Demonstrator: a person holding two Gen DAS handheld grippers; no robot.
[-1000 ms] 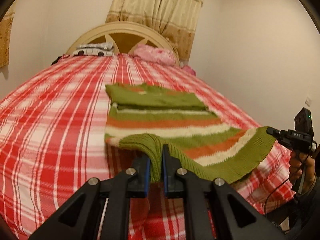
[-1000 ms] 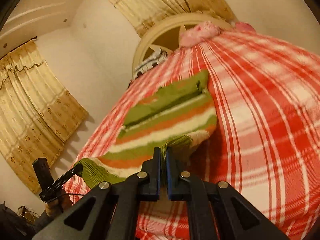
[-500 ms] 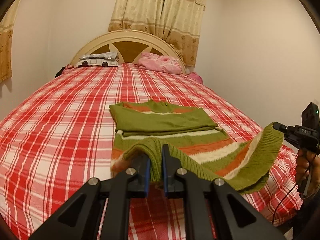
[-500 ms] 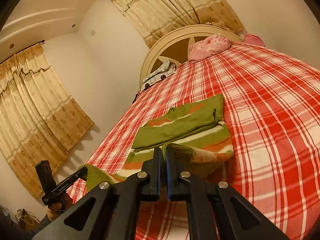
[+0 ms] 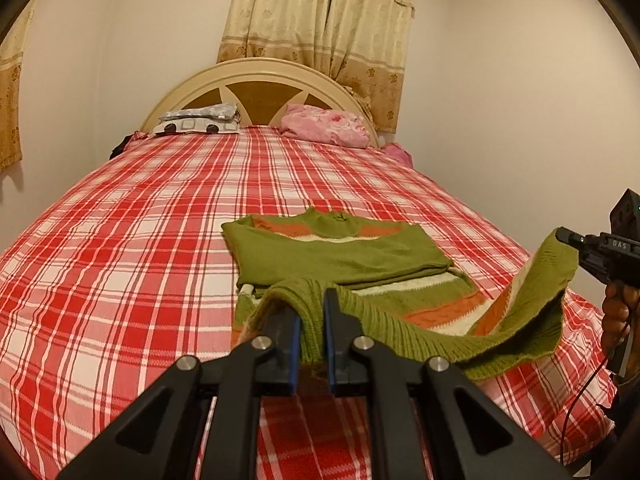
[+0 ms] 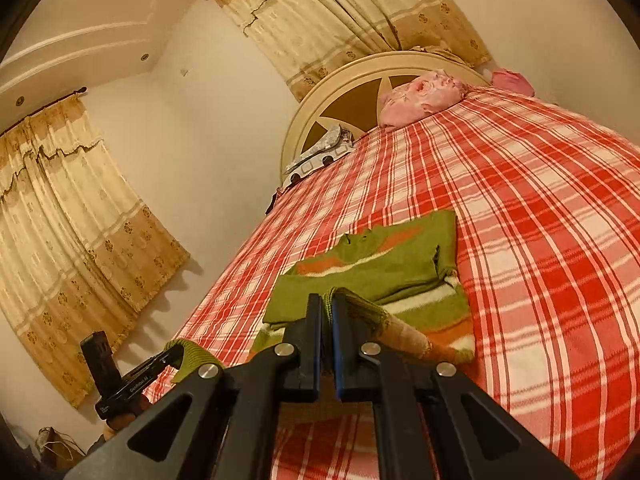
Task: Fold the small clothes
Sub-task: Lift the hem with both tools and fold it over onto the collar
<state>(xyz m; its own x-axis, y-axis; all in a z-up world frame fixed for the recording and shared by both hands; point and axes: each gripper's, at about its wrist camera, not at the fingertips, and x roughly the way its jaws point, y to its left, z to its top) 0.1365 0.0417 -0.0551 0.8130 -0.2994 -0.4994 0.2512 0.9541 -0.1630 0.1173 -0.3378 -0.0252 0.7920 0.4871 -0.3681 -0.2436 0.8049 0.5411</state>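
Bed [image 5: 120, 240] with a red and white checked cover fills most of both views, and its round headboard [image 5: 256, 80] stands at the far end before the curtains [image 5: 320, 20]. Two pillows [image 5: 324, 126] lie along the far edge. A green sweater [image 5: 340, 252] with orange and white stripes lies near the near right corner of the bed, its upper part flat on the cover and its ribbed hem lifted off it. The left gripper [image 5: 311, 320] points slightly down toward the bed, jaws clenched on the hem at the left end. The right gripper [image 6: 326, 320] also tilts slightly down, jaws clenched on the other end of the hem. Between both grippers the hem hangs in a loose curve.
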